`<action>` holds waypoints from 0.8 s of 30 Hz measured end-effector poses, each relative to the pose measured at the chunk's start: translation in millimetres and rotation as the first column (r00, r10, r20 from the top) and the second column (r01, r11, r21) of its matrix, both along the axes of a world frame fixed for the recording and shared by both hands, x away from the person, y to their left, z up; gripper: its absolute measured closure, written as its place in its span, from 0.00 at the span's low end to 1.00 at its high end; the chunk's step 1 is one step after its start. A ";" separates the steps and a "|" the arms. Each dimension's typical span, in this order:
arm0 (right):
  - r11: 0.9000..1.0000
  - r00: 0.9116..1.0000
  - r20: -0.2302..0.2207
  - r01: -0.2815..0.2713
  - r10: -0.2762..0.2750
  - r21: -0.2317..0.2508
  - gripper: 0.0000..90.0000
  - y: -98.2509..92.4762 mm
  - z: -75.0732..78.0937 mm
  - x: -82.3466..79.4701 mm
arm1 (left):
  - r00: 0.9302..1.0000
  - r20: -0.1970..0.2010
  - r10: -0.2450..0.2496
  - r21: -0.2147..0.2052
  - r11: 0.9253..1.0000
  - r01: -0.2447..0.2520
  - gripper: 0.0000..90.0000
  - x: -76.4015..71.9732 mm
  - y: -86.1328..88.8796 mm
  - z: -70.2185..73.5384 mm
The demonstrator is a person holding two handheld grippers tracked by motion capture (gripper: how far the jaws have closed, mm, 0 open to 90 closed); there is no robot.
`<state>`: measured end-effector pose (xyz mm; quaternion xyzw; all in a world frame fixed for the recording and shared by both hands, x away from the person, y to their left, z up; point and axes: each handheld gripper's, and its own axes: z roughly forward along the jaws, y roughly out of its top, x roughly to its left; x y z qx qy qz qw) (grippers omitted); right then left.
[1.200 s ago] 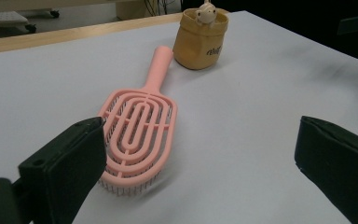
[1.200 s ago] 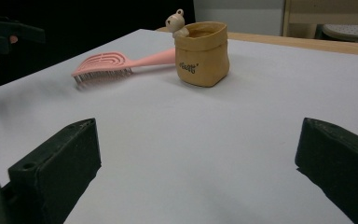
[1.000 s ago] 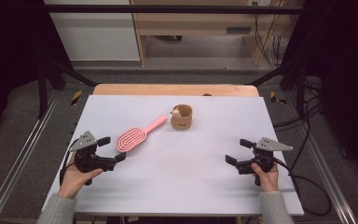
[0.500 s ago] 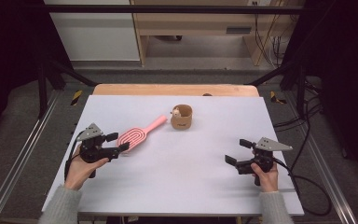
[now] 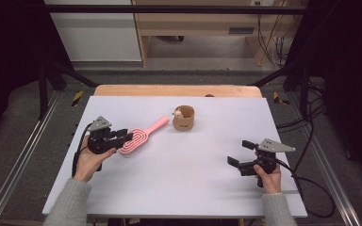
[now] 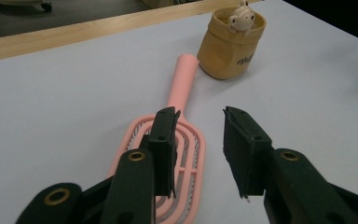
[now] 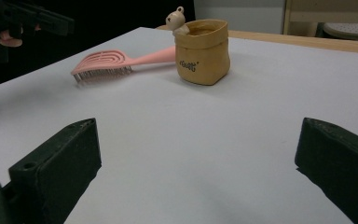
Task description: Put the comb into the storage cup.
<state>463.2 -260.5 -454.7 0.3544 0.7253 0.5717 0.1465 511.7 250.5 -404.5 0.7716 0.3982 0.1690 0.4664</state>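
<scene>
The high view looks forward and down on the whole table (image 5: 184, 188) from the person's side. The left gripper view sits low and close behind the brush (image 6: 177, 140), facing the pouch (image 6: 230, 44) at upper right. The right gripper view skims the tabletop, with brush (image 7: 107, 63) and pouch (image 7: 203, 51) farther off, upper centre.
</scene>
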 end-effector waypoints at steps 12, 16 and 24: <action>1.000 1.000 -0.001 -0.002 0.002 -0.002 0.01 0.6 -0.5 0.2 | 1.000 0.002 0.022 0.020 1.000 -0.022 0.92 17.0 -14.5 5.8; 1.000 1.000 -0.001 -0.002 0.002 -0.008 0.01 0.6 -0.9 0.5 | 0.999 0.007 0.032 0.028 0.999 -0.032 0.96 21.9 -19.2 6.0; 1.000 1.000 -0.006 -0.002 0.002 -0.011 0.01 1.3 -1.2 0.4 | 0.999 0.006 0.050 0.029 0.998 -0.050 1.00 35.4 -28.3 7.6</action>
